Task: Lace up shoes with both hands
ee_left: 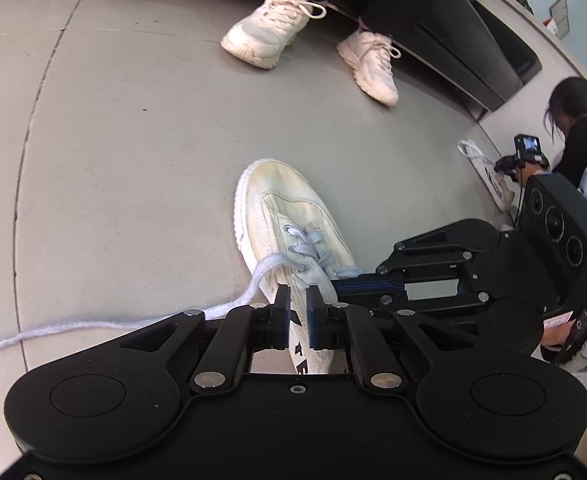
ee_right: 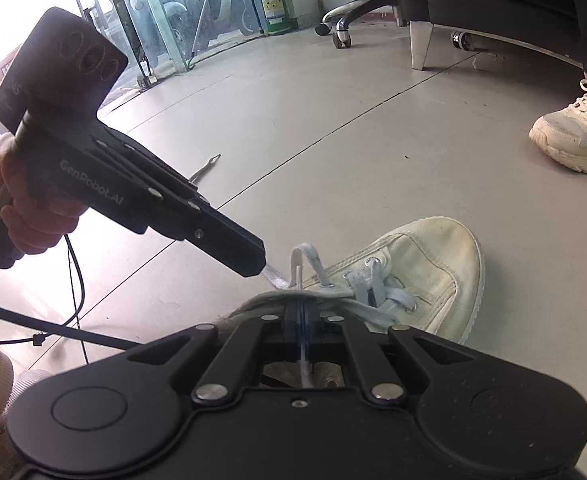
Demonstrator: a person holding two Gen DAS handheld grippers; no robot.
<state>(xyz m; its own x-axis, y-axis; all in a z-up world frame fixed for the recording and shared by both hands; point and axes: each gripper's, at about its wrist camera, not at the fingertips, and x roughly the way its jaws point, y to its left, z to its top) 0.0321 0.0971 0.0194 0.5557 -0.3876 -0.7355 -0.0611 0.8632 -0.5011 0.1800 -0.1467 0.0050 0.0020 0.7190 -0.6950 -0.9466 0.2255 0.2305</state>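
shoe [ee_left: 289,224]: toe points away from me | right tool [ee_right: 302,312] clamped on lace [ee_right: 304,364] over its throat | left tool [ee_left: 297,300] slightly parted, empty (nearer the loose lace end [ee_left: 253,284], at shoe's left).

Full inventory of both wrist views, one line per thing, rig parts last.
canvas shoe: 1, off-white, on the floor just ahead of both grippers
lace: 1, pale grey-blue, threaded through the lower eyelets, one loose end trailing left across the floor
floor: grey tiles
chunky sneakers: 2, cream, worn by a seated person beyond the shoe
second person: 1, dark hair, crouched at right with another device
tote bag: 1, white, on the floor by that person
fire extinguisher: 1, green, by the glass wall
left gripper: black, jaws apart, nothing pinched
right gripper: black, shut on a lace strand
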